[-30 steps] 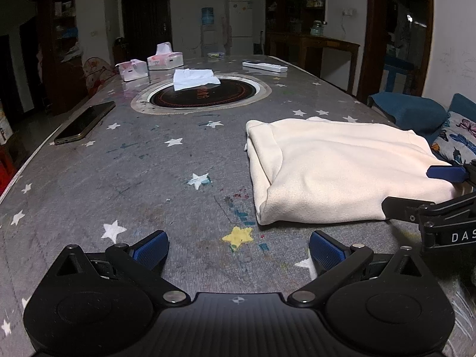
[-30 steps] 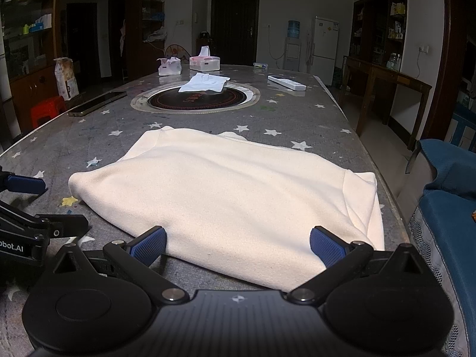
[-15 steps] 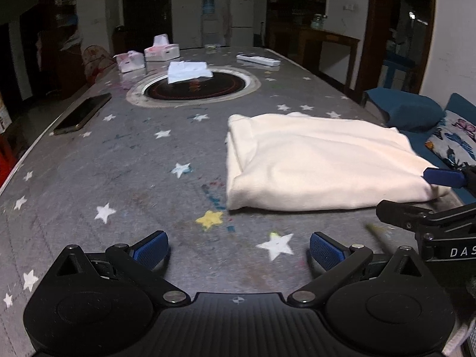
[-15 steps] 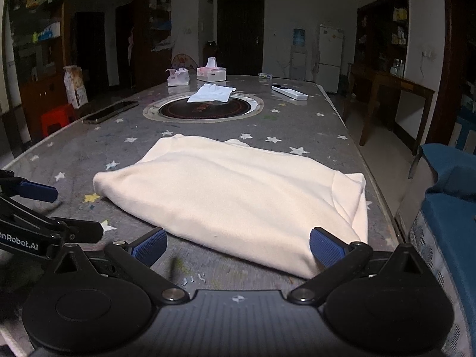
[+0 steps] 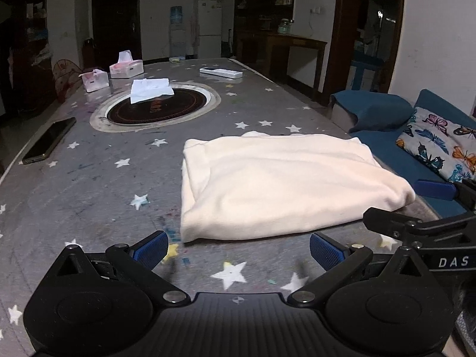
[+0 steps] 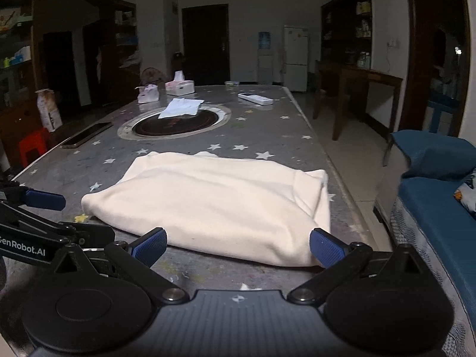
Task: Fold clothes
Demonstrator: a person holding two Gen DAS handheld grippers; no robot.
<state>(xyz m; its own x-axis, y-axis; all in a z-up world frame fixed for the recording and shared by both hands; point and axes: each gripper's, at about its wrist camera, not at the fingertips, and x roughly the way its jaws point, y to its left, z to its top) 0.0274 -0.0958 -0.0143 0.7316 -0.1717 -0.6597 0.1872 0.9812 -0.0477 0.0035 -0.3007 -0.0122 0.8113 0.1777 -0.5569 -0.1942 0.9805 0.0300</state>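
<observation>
The cream-coloured soft fleece garment (image 5: 285, 184) lies flat on the long grey table with the printed white stars (image 5: 89, 196), on the near side of the round black hotplate with the metal ring (image 5: 157, 108). It already forms a compact rectangle with several layers. Its left edge is rolled over, and at its right end a narrower folded part lies on top (image 6: 309, 190). From this I judge that the folding is mostly done; perhaps one more fold in half, or only some smoothing, is left. I cannot say which.

The left gripper (image 5: 238, 248) hangs just in front of the garment's near left corner, above the table. Its blue ribbed pads (image 5: 150, 250) stand wide apart and nothing is between them. The right gripper (image 6: 238, 245) is at the near edge of the garment, also spread wide and holding nothing. Its right pad (image 6: 325, 247) is very close to the garment's near right corner, but I cannot tell whether it touches.

Some writing can be read. In the left wrist view, the side of the right gripper shows the white letters "DAS" (image 5: 453, 261), cut off by the picture edge. In the right wrist view, the side of the left gripper shows "enRobot.AI" (image 6: 23, 247), whose beginning is cut off. The red lettering on the hotplate is too small to read.
</observation>
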